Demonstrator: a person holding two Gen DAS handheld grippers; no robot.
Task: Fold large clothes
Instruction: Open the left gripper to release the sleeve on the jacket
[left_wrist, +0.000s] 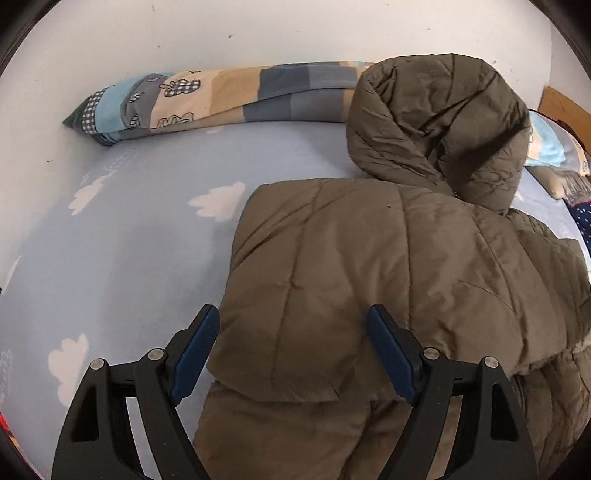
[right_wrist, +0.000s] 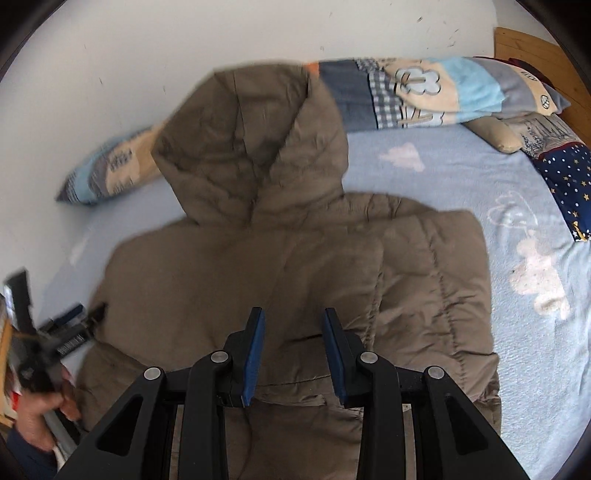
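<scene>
Right wrist: jacket (right_wrist: 295, 266) flat on bed (right_wrist: 461, 177).

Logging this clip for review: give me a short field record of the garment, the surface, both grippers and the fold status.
garment: olive puffer jacket, hooded, lying flat
hood: hood at the wall end, not folded in
sleeves: both appear folded in over the body
surface: blue cloud-print bedsheet
nearby: patchwork quilt roll along the wall
left gripper: left gripper open, over the jacket's left edge, holding nothing
right gripper: right gripper open, over the middle, holding nothing
fold status: partly done
</scene>
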